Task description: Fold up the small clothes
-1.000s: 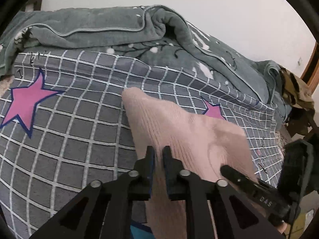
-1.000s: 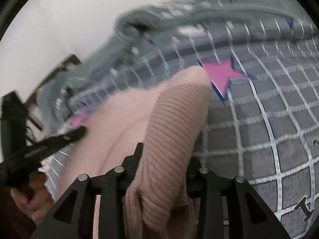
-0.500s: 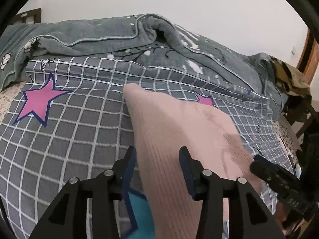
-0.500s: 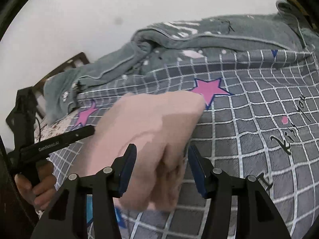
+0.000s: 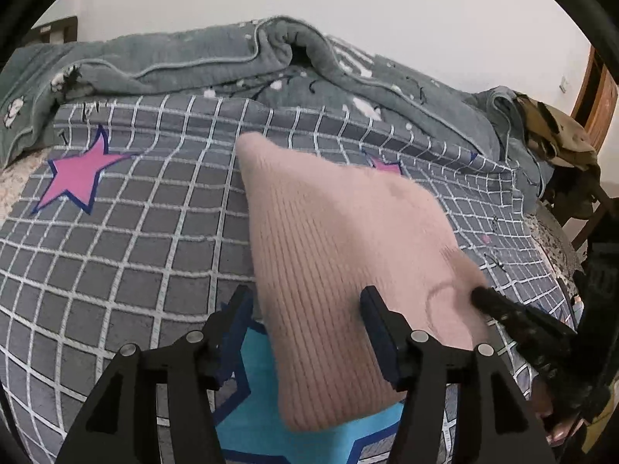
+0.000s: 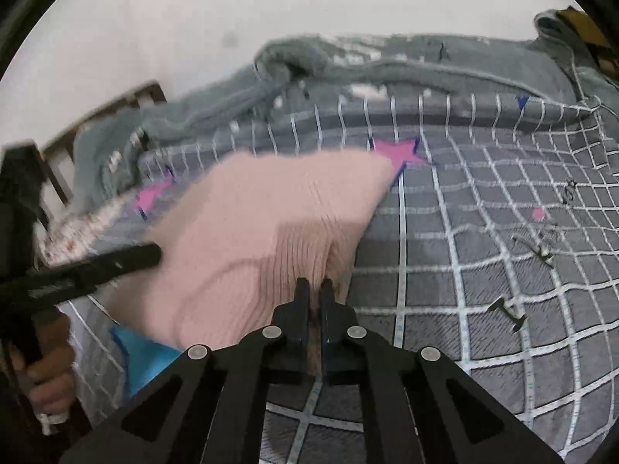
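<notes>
While the right gripper (image 6: 315,290) clenches a ribbed fold at the near edge of the pink knit garment (image 6: 263,232), the left gripper (image 5: 305,309), jaws just widened, stands released astride the knit's near end. The garment lies on a grey grid-patterned bedspread (image 5: 135,232); toward 12 o'clock sits a rumpled grey fleece blanket (image 5: 232,65). The right view is blurred.

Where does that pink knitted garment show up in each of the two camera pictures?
Left wrist view: the pink knitted garment fills the middle and runs down between the open left claw.
Right wrist view: it lies left of centre, its near edge at the shut right claw.
Shared landmark: the pink star on the checked bedspread, peeking out at the garment's far edge.
</notes>
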The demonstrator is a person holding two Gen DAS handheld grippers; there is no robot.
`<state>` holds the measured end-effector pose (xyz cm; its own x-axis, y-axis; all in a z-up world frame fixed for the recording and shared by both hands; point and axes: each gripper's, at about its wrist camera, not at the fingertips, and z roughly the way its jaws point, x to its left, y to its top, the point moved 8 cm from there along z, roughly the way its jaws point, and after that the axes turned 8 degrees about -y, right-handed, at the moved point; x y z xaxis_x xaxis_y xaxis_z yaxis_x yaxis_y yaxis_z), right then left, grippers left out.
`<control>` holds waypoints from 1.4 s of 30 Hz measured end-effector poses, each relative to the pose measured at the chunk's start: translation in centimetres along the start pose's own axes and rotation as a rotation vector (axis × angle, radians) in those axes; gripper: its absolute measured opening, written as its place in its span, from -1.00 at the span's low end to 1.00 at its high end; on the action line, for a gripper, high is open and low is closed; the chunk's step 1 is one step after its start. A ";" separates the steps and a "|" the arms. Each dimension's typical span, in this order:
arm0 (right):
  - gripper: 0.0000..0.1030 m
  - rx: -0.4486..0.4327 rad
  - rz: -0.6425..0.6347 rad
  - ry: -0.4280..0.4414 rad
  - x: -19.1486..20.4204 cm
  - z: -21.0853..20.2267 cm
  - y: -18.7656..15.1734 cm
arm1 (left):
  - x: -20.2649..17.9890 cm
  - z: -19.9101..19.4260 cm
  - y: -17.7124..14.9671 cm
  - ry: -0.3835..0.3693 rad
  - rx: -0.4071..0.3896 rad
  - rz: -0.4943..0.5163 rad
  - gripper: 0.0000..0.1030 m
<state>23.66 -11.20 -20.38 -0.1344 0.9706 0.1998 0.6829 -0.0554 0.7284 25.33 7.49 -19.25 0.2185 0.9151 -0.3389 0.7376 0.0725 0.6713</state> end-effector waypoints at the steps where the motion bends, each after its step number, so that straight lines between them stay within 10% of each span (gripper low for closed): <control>1: -0.91 0.013 0.014 0.003 -0.2 0.3 -0.1 | 0.0 0.0 0.1 0.000 -0.002 0.004 0.08; 4: -0.88 0.136 0.001 -0.010 -0.3 2.8 -1.8 | 0.0 1.1 -0.3 -0.009 0.040 -0.008 0.08; 10: -0.32 0.071 -0.040 -0.058 0.8 0.7 0.2 | 0.1 0.6 -0.3 0.003 0.037 -0.029 0.08; 25: 0.07 0.116 -0.034 -0.149 1.1 -5.3 2.9 | -2.7 -4.3 0.7 0.099 0.027 -0.006 0.32; 32: 0.76 0.038 -0.064 -0.266 0.8 -9.8 3.3 | -4.3 -8.1 0.5 0.124 -0.006 -0.006 0.56; 42: 0.88 0.012 -0.040 -0.296 -0.3 -15.6 1.7 | -7.0 -12.7 -1.1 0.164 -0.038 0.035 0.63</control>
<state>13.71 -15.27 -9.00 0.0532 0.9981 -0.0300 0.6896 -0.0150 0.7240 14.86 6.07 -9.24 0.1343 0.9695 -0.2049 0.7060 0.0514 0.7063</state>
